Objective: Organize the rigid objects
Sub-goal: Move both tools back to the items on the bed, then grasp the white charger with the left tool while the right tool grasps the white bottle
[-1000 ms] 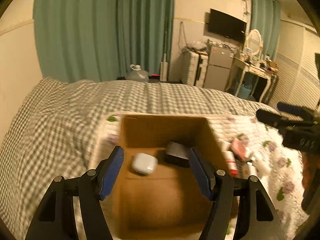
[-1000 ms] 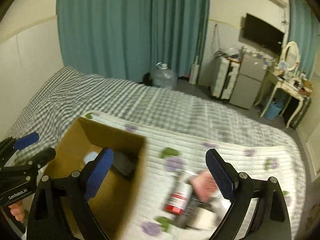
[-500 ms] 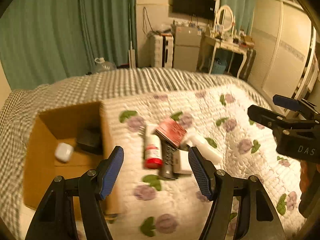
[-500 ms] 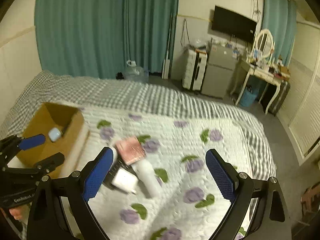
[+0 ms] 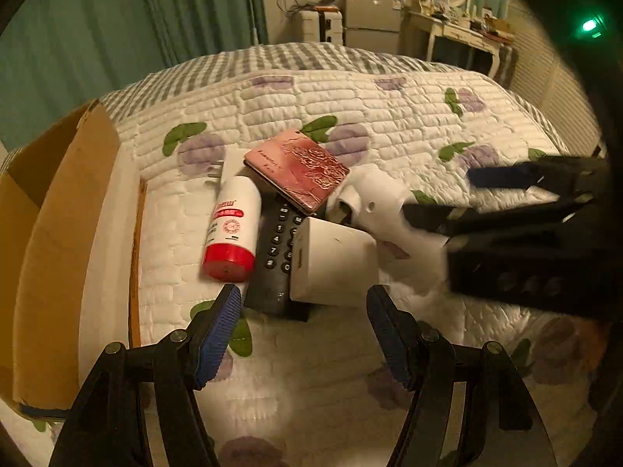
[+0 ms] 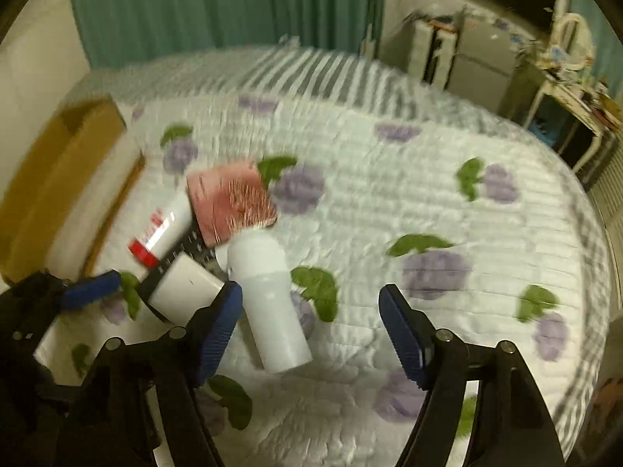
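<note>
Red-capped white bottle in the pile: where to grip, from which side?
Grip the red-capped bottle across its round body, mid-length, from above. It lies flat, cap toward the left gripper; its left side is free, while the black remote crowds its right.

We saw our right gripper (image 6: pixel 310 325) with its jaws spread wide over the quilted bed (image 6: pixel 389 163), the white cylinder (image 6: pixel 268 299) just beside its left pad. Left lay a white box (image 6: pixel 183 292), pink case (image 6: pixel 229 204), red-capped bottle (image 6: pixel 163 231) and cardboard box (image 6: pixel 58 179).
</note>
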Available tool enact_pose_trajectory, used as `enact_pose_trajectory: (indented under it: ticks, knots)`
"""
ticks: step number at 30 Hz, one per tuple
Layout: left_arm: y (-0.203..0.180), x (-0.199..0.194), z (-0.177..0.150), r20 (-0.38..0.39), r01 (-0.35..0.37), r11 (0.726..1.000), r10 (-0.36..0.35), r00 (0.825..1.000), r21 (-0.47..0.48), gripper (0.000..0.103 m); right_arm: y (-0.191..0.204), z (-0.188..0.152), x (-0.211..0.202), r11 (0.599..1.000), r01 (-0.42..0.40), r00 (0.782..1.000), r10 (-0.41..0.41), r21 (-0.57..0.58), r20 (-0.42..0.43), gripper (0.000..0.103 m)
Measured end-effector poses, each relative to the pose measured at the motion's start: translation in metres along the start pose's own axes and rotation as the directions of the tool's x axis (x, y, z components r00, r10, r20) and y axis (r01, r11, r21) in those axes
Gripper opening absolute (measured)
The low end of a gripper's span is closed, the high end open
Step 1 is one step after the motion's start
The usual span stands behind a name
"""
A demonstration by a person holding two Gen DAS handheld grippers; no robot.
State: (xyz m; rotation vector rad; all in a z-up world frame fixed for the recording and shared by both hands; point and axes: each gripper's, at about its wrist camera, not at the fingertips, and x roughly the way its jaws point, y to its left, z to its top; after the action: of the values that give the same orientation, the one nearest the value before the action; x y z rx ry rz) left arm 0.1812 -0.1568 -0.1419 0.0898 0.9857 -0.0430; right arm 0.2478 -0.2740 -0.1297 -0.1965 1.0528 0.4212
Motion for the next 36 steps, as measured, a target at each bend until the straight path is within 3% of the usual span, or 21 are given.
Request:
enact_pose_trajectory:
  ticks: [4,7,10,12,15,21,31,34,36]
  knots:
    - [0.003,0.003,-0.003,0.004,0.000,1.000,0.000,1.000,0.008,0.070,0.008,0.003,0.024,0.999,-0.017,0.998,0.014,-0.043,-0.063,0.072]
    - [0.005,0.007,-0.006,-0.021,0.015,1.000,-0.015,1.000,-0.004,0.070,0.012,0.004,0.030,0.998,0.002,0.998,-0.006,-0.060,-0.063,0.072]
    - [0.005,0.009,-0.008,-0.030,0.015,1.000,-0.015,0.999,-0.005,0.070,0.011,0.003,0.031,0.998,-0.036,0.998,0.034,-0.047,-0.056,0.058]
    - [0.005,0.007,-0.007,-0.023,0.017,1.000,-0.017,1.000,-0.001,0.070,0.014,0.001,0.033,0.997,-0.046,0.997,0.042,-0.058,-0.065,0.034]
    - [0.002,0.003,-0.006,-0.007,0.027,0.999,-0.027,1.000,0.023,0.070,0.013,-0.004,0.024,0.998,-0.021,0.999,0.019,-0.054,-0.027,0.033]
    - [-0.011,0.017,0.004,-0.019,0.046,0.997,-0.045,0.999,0.054,0.070,-0.024,-0.008,-0.007,0.997,-0.006,0.998,0.001,0.081,0.066,0.032]
    - [-0.032,0.042,0.018,0.011,-0.050,0.990,0.049,0.999,0.135,0.070,-0.034,-0.011,-0.008,0.994,-0.009,0.998,0.002,0.106,0.064,0.032]
    - [-0.036,0.045,0.016,0.023,-0.074,0.985,0.071,0.997,0.156,0.067,-0.036,-0.013,-0.009,0.994,-0.016,0.998,0.009,0.112,0.064,0.032]
    - [-0.035,0.044,0.015,0.030,-0.092,0.983,0.089,0.996,0.160,0.058,-0.036,-0.014,-0.009,0.994,-0.010,0.998,0.003,0.109,0.064,0.032]
